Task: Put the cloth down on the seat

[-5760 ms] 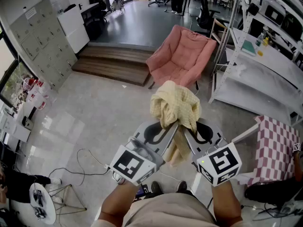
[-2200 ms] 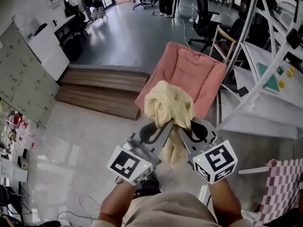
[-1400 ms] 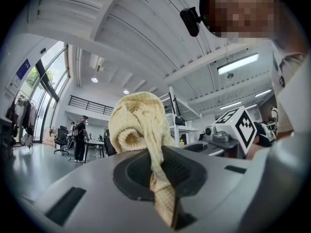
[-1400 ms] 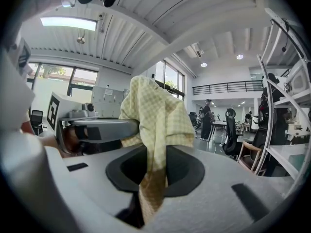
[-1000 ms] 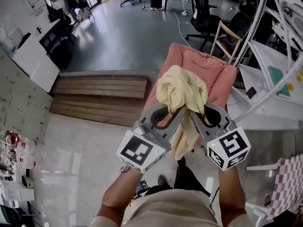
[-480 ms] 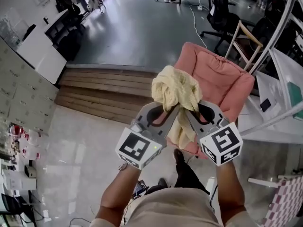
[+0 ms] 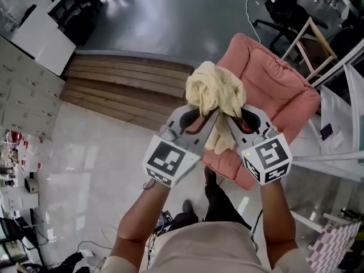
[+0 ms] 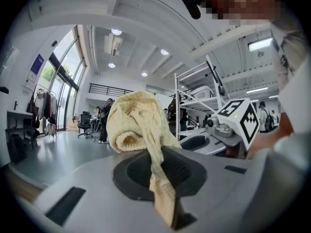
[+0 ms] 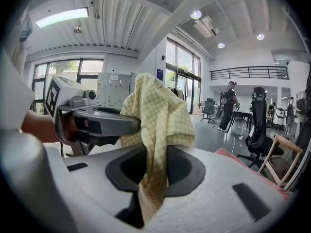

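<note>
Pale glossy floor [image 7: 85, 169] is seen beneath the person, whose forearms reach forward in the head view. Nearest are held the left gripper [image 7: 205, 115] and the right gripper [image 7: 232, 117], angled toward each other so that their tips almost meet. Both pairs of jaws are clamped on the yellow cloth [image 7: 216, 90]. A strip of it is pinched between each pair, which only the gripper views make plain. The bulk is bunched in a ball beyond the tips, and a tail hangs below them. A ribbed, knitted roll is made out in the left gripper view, and a fine check is picked out in the right gripper view. The cloth is held in the air, over the left edge of the pink seat [image 7: 278, 90] as the head view gives it, and is not laid on the cushion. Past the seat, a wooden step [image 7: 125, 84] and a dark grey floor [image 7: 170, 21] are shown by the head view. Distant standing people [image 8: 104, 123] and ceiling lights [image 8: 115, 32] are shown by the gripper views alone.
</note>
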`<state>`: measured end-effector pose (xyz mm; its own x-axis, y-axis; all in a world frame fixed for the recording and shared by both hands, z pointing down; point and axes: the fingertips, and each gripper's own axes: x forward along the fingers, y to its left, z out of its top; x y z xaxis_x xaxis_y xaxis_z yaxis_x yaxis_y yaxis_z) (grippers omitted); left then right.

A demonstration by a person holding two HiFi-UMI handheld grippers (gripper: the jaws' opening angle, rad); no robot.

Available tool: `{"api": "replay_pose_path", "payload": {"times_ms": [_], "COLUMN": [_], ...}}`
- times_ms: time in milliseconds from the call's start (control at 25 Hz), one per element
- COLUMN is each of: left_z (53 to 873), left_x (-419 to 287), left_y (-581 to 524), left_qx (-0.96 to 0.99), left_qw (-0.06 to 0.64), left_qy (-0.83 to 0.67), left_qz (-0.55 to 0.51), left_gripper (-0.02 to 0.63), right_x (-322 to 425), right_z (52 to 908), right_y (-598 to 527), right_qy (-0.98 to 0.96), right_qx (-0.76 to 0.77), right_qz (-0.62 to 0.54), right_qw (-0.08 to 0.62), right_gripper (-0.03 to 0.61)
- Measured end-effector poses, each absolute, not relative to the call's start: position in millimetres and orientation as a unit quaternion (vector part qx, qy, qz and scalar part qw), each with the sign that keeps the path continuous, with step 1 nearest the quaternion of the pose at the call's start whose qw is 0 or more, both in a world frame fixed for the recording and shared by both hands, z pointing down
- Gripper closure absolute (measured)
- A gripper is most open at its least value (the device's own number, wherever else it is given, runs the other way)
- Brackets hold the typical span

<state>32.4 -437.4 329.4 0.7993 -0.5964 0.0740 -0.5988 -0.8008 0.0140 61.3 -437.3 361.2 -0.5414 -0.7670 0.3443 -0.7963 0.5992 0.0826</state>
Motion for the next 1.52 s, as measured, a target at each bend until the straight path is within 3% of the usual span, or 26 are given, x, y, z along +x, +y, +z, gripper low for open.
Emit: {"api": "replay_pose_path", "payload": {"times_ms": [760,1520], "left_z": [499,661], "left_x": [8,19], "left_y": [-557,-640], "left_qx": [0.925,0.887], "left_qw": [0.083,0.154], "left_qy": [-0.363,-0.420], "left_qz": [0.076,0.117], "left_gripper": [0.575,0.574], "right_x": [38,61], "right_z": [531,686], "right_y": [-554,-634], "right_qy": [-0.890,-0.880], "right_qx": [0.400,0.399], "right_qz": [0.100,0.129], "right_qw": [0.196,0.224], "right_gripper": [0.495,0.448]}}
